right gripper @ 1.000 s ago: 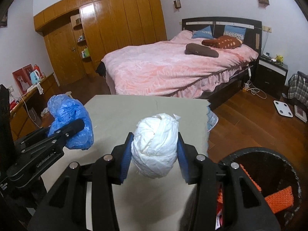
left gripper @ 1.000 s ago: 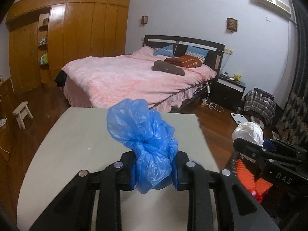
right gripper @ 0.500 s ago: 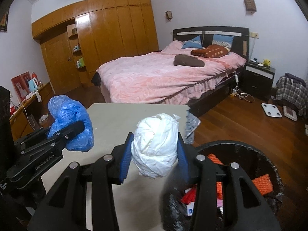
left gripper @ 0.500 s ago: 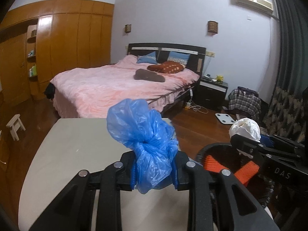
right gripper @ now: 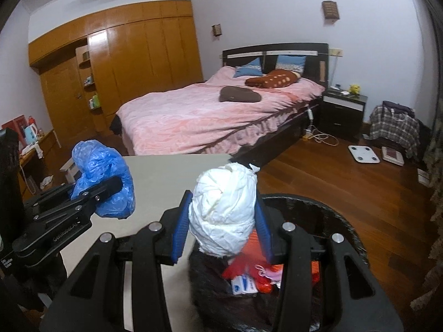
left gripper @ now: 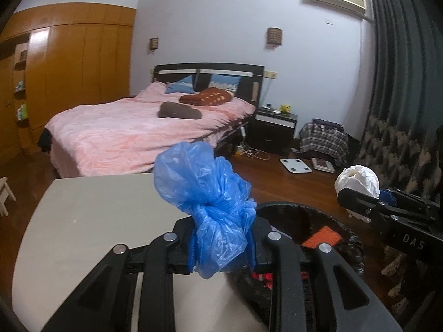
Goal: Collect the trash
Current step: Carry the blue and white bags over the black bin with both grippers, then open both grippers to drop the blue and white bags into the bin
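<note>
The left claw is gripping a crumpled blue plastic bag between its blue-padded fingers, holding it above the right edge of the beige tabletop. The right claw is clamping a wadded white plastic bag and is hanging over the near rim of a black trash bin. The bin is standing on the wooden floor just beside the tabletop and is containing red, orange and white refuse. From the left wrist view, the blue bag is blocking sight of part of the bin's rim. Behind, a bed with a pink cover is occupying the room's middle, with a dark nightstand at its side, a white bathroom scale on the floor, and a wooden wardrobe along the left wall.
</note>
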### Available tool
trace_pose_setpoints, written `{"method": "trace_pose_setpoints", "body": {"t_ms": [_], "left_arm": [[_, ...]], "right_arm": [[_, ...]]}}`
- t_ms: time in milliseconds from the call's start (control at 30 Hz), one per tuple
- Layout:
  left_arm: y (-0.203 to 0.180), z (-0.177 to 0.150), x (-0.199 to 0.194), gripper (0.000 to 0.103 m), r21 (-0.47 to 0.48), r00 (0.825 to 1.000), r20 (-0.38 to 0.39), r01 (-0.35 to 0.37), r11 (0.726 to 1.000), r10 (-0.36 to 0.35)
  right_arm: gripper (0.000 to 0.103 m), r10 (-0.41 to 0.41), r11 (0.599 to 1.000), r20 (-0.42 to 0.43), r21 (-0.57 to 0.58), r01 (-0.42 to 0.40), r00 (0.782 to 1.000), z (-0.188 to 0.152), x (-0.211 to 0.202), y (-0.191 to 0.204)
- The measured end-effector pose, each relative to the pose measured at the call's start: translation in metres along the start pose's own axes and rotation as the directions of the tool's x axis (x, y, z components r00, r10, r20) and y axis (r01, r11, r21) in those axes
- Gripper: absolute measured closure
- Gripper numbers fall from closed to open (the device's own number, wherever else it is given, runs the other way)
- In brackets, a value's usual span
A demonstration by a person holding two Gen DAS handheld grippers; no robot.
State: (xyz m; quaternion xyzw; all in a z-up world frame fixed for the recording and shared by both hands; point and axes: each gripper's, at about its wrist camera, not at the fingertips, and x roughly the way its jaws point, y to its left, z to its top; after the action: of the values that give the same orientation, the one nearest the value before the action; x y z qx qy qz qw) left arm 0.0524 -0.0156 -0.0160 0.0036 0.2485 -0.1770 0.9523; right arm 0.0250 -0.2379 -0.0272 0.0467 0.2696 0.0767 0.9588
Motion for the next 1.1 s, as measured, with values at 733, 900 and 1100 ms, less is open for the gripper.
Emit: {"method": "trace_pose_setpoints", "body": {"t_ms": [733,900,1100], "left_arm": [[-0.081,-0.021,0.071,0.076,0.088,0.984,-0.084,0.163,0.983,-0.156],[-0.093,-0.026,0.088,0.076,0.108,0.981,-0.101,0.178,0.978,-0.168],[-0.103,-0.03,0.105,0.076,0.116,0.977,-0.125,0.185,0.976,-0.17]], "right_arm": [[0.062,-0.154,0.984,-0.081,0.083,0.16,0.985,-0.049,0.013,-0.08],[0.062,-0.167,0.977,-0.103,0.113,0.178,0.981,-0.059,0.024,-0.095],[0.062,-0.168,0.974,-0.142,0.128,0.187,0.976,-0.068,0.04,-0.109]]}}
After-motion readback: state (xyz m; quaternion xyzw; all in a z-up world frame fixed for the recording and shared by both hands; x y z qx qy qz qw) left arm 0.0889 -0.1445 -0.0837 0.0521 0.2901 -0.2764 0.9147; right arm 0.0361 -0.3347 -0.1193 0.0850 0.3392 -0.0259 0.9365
